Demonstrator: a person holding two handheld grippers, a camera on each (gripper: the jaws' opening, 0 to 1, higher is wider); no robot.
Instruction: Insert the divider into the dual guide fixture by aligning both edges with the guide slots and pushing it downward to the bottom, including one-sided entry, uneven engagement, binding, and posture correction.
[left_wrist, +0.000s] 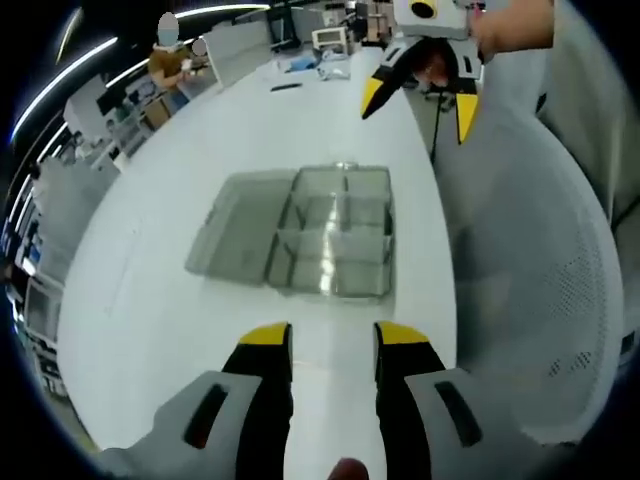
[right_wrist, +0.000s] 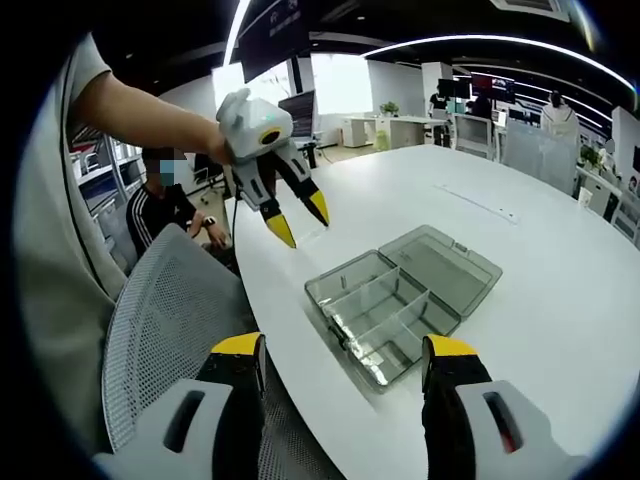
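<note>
A clear plastic compartment box (left_wrist: 338, 238) lies on the white table (left_wrist: 200, 140) with its lid (left_wrist: 240, 235) folded open flat beside it. Clear dividers stand inside and split it into several compartments. My left gripper (left_wrist: 332, 342) hovers open and empty just short of the box's near edge. My right gripper (left_wrist: 420, 105) hangs open above the table's far side, held by a hand. In the right gripper view the box (right_wrist: 385, 305) sits ahead of my open right gripper (right_wrist: 345, 348). There the left gripper (right_wrist: 300, 220) floats open above the table's left edge, empty.
A grey mesh chair (left_wrist: 530, 300) stands against the table's edge, and its back (right_wrist: 170, 320) fills the lower left of the right gripper view. A seated person (right_wrist: 170, 210) is behind the chair. Small items (left_wrist: 300, 65) lie at the table's far end.
</note>
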